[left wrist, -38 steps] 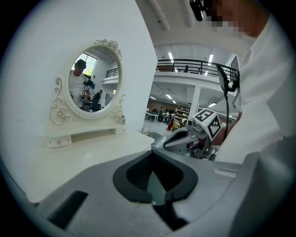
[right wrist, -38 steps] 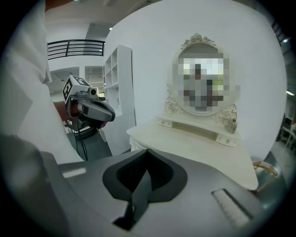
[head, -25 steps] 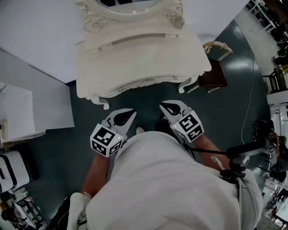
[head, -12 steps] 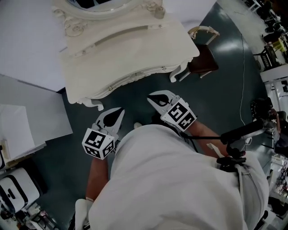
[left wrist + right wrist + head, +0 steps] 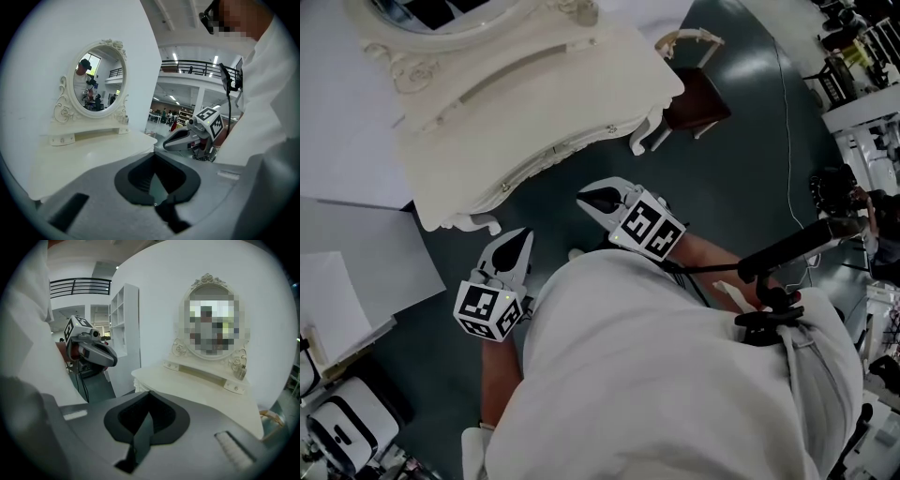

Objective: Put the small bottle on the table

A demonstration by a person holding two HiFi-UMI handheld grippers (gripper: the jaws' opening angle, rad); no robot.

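Note:
The small bottle (image 5: 240, 365) stands on the raised back shelf of the cream dressing table (image 5: 534, 103), at the right foot of the oval mirror (image 5: 96, 79). In the left gripper view the bottle (image 5: 125, 119) is a tiny shape beside the mirror frame. My left gripper (image 5: 520, 240) is shut and empty, held over the dark floor just short of the table's front edge. My right gripper (image 5: 587, 198) is also shut and empty, a little nearer the table's front right leg. Both point towards the table, well away from the bottle.
A chair with a dark red seat (image 5: 696, 92) stands at the table's right end. White cabinets (image 5: 347, 281) sit to the left. Stands, cables and other equipment (image 5: 839, 187) crowd the right side. The person's white-clad body fills the lower half of the head view.
In the head view the table, chair and both grippers have slid left and up as the view turned. Both grippers stay shut and empty, still in front of the table.

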